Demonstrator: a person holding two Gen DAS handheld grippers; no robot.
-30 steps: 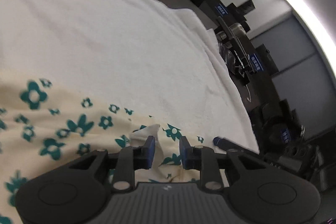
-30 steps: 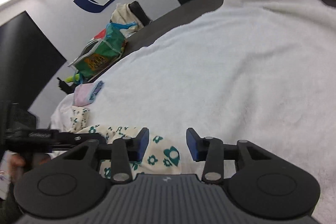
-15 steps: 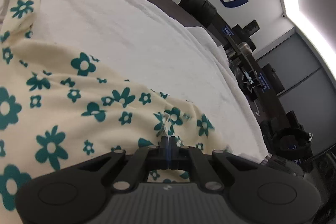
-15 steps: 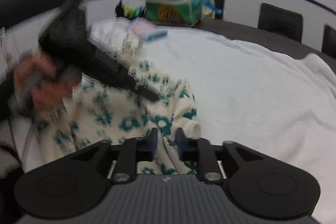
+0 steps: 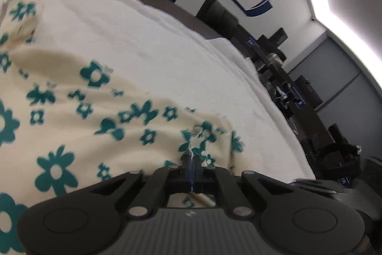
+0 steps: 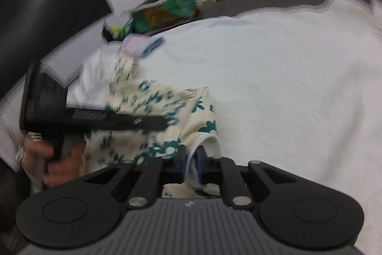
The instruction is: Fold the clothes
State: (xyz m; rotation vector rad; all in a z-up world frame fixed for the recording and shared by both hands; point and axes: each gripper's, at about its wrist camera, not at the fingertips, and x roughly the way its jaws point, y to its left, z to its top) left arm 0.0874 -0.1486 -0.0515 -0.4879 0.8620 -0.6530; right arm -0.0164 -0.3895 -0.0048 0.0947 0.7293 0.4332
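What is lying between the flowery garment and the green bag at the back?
In the right wrist view, a pink cloth lies between the flowery garment and the green bag.

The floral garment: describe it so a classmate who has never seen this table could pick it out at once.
Start at the white towel covering the table. On its near left part lies the floral garment, with the left gripper and right gripper each shut on an edge. Unlike the pink cloth and green bag beyond, it is cream with teal flowers.
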